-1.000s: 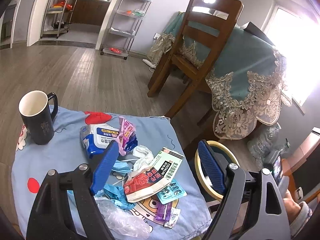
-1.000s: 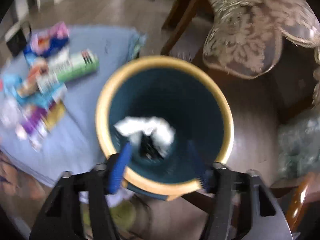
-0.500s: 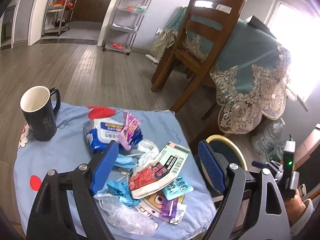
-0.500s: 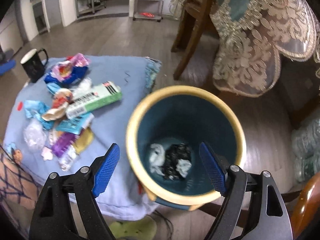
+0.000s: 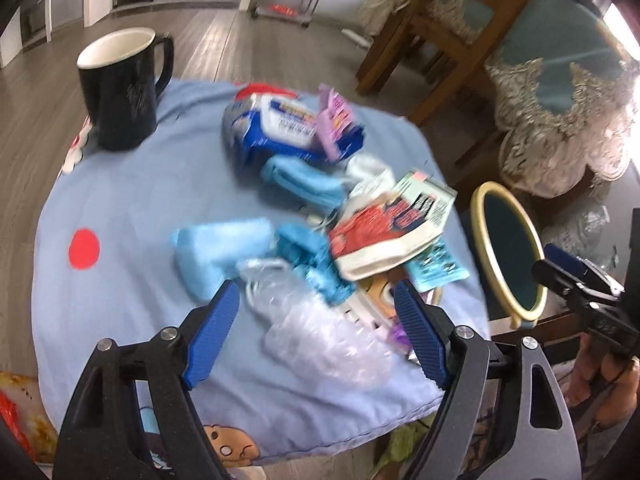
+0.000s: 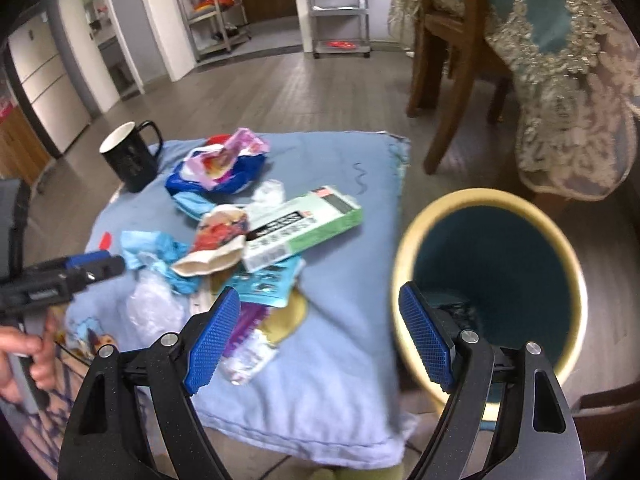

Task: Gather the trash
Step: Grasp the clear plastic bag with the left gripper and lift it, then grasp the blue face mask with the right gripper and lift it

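A heap of trash lies on a blue cloth-covered low table [image 5: 132, 200]: a clear plastic bag [image 5: 324, 340], blue crumpled gloves [image 5: 224, 252], a red and white pouch [image 5: 376, 236], a green and white box [image 6: 304, 224], a blue wipes pack [image 5: 280, 128] and small wrappers. My left gripper [image 5: 316, 336] is open and empty, low over the clear bag. My right gripper [image 6: 320, 340] is open and empty between the table edge and the bin. The teal bin with a yellow rim [image 6: 492, 280] stands on the floor to the right, with dark and white trash inside.
A black mug [image 5: 120, 88] stands at the table's far left corner. A wooden chair [image 6: 448, 60] and a dining table with a lace-edged teal cloth [image 6: 568, 80] stand behind the bin. Metal shelving [image 6: 336, 4] stands far back. Wood floor surrounds the table.
My left gripper has dropped and moved in over the trash heap, now close above the clear bag. My right gripper has pulled up and back from the bin toward the table.
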A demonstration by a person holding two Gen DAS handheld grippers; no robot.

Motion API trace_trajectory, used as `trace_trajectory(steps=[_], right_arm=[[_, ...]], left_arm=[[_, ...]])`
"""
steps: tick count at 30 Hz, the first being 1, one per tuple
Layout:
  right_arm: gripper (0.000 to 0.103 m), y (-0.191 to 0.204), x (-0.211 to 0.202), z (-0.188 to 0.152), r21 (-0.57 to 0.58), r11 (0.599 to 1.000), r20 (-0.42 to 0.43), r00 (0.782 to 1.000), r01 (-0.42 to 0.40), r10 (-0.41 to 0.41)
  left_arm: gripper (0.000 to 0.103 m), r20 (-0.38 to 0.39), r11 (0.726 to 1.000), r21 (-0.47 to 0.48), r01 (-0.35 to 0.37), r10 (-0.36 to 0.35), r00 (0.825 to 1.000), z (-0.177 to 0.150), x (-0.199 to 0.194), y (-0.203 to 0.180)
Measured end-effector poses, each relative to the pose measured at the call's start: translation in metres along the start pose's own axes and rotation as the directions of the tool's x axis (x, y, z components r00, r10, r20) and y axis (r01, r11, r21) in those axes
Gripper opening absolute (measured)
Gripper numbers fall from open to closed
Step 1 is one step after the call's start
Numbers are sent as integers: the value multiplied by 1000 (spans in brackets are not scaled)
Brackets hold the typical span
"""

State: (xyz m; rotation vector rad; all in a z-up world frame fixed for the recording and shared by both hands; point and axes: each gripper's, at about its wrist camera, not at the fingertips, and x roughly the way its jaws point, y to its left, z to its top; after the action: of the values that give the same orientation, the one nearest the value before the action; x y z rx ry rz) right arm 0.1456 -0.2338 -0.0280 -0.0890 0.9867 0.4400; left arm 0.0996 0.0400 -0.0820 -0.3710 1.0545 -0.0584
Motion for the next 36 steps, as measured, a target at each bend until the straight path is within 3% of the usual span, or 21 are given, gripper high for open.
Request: trace_trajectory(steps=[4,8,10,12,14,19,25,32,36], right_arm=[[82,16,4,3,-8,1000,1,1000,-19,19],[82,27,0,9,11,998,23,998,-65,65],[82,32,1,11,16,996,29,996,-89,89],[82,39,3,11,2,996,30,996,-88,88],[82,43,6,11,-10,996,23,996,-88,88],[82,54,12,10,-32,995,6,995,-98,98],[82,76,17,12,-68,990,0,992,-125,125],[82,121,31,14,-152,976,-21,988,-154,152],[82,150,47,11,-229,961,-52,988,-152,143]], left_arm=[[70,-66,998,-59,16,-20,998,-7,18,11],[65,-141,999,-42,15,-21,990,-16,43,4],[51,-168,1000,-22,-11,7,986,-19,54,3],[30,-192,999,-31,-9,3,981,-23,60,7],[23,-188,999,-36,-9,2,982,-24,53,9],[21,-136,997,-77,10,-20,991,-18,14,21],[21,6,991,-127,27,-26,1000,-2,-52,42],[21,174,991,-134,13,10,985,37,-108,58],[21,212,980,-193,39,3,977,43,-108,73]])
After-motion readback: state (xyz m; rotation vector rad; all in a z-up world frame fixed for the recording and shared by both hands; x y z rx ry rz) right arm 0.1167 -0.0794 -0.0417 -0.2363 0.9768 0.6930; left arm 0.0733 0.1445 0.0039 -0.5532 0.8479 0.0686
